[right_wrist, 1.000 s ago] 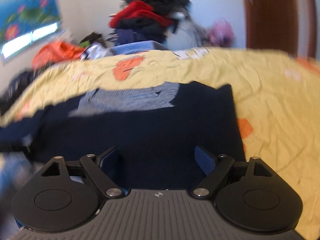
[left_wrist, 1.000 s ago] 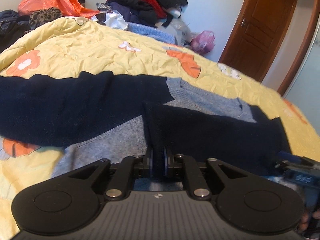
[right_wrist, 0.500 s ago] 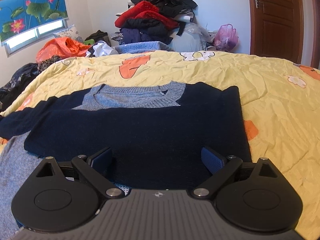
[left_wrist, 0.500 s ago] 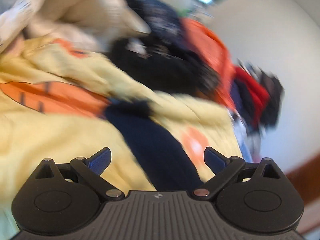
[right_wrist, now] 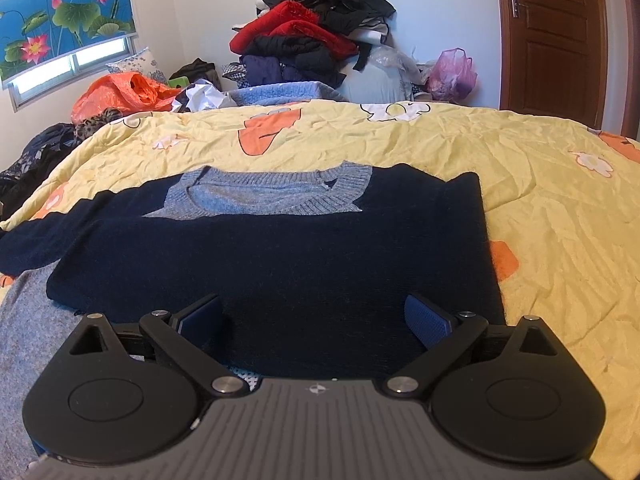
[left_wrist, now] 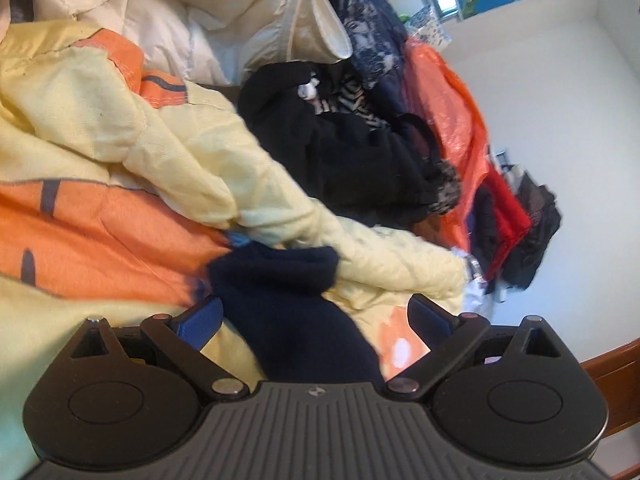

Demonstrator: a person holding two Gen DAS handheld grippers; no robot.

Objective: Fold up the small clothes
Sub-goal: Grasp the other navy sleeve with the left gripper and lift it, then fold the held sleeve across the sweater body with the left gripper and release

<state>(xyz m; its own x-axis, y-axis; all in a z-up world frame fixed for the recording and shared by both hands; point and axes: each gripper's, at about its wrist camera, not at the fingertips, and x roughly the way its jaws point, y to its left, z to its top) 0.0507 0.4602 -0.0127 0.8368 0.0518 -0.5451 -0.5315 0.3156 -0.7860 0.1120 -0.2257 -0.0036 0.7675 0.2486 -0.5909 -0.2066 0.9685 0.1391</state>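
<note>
The navy sweater [right_wrist: 276,248] with its grey-blue collar lies flat on the yellow quilt [right_wrist: 540,184] of the bed, one side folded over its middle; a sleeve [left_wrist: 292,304] trails off to the left, its cuff against a bunched fold of the quilt. The right tool [right_wrist: 316,320] hangs over the sweater's near hem, its jaws wide apart after opening a little further, pressing on nothing; the left tool [left_wrist: 316,316] stands over the sleeve, jaws spread wide, the cloth loose between them. Only the left view shows the white pillows [left_wrist: 208,12] and black clothes [left_wrist: 352,152] beside the cuff; only the right view shows the clothes pile [right_wrist: 312,40], orange bag [right_wrist: 120,92] and door [right_wrist: 556,36].
</note>
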